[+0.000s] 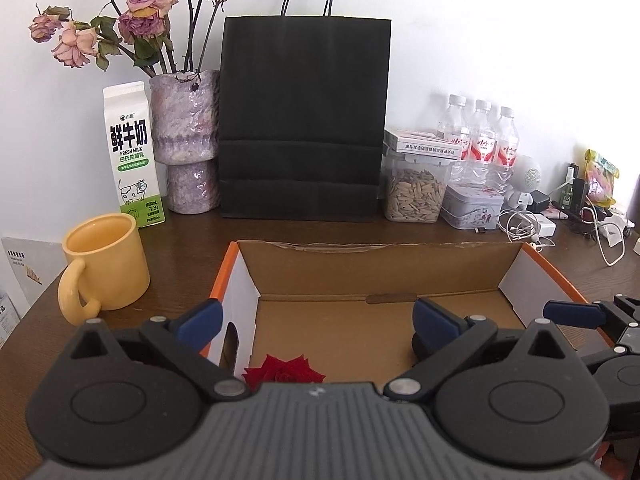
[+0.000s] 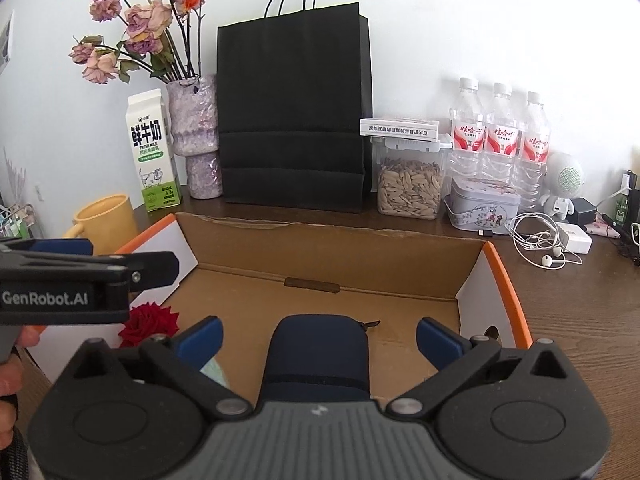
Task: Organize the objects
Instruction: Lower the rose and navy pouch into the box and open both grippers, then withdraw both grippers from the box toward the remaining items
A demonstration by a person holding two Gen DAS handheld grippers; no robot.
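Observation:
An open cardboard box (image 1: 380, 246) with orange outer edges stands on the dark wooden table in front of me. A red rose (image 1: 284, 370) lies on the box floor at its near left, just below my left gripper (image 1: 316, 320), which is open and holds nothing. In the right wrist view, a navy zip case (image 2: 318, 356) lies on the floor of the box (image 2: 320, 226) between the spread fingers of my right gripper (image 2: 320, 340); the pads stand clear of it. The rose (image 2: 148, 324) and my left gripper (image 2: 124, 258) show at that view's left.
Along the wall stand a milk carton (image 1: 132, 156), a vase of dried roses (image 1: 186, 140), a black paper bag (image 1: 304, 120), a seed container (image 1: 414, 192), three water bottles (image 1: 480, 140) and a tin (image 1: 472, 206). A yellow mug (image 1: 106, 264) sits left of the box; earphones (image 2: 548, 248) lie right.

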